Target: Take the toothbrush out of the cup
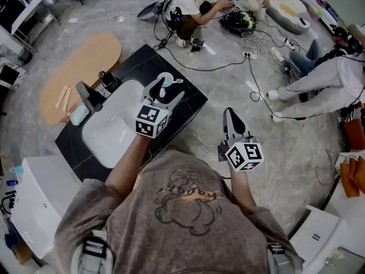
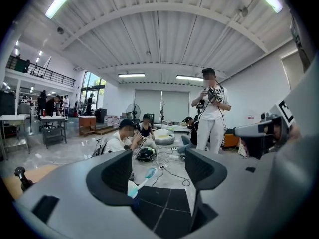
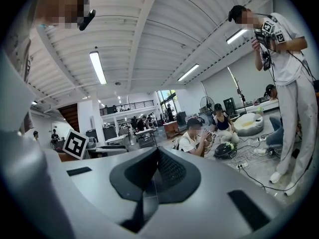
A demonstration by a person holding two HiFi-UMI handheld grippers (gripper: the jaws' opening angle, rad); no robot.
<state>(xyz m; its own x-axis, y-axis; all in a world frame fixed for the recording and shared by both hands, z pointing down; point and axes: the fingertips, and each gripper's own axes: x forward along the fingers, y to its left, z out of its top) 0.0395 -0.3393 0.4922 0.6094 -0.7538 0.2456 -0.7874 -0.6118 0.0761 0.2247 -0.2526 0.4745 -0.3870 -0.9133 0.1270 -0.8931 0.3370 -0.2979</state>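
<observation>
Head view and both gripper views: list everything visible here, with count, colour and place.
toothbrush: one, teal and white, leaning in the cup
cup: one, white, on the counter beside the sink
sink: one, white, set in the counter
counter: one, black, centre
tap fittings: two, dark, sink's left rim
oval table: one, tan wood, left of counter
people: at least three, seated beyond the counter
cables: several, black and white, near the people
left gripper: one, grey, open, toothbrush between its jaws, ungripped
right gripper: one, grey, shut, empty, right of counter
</observation>
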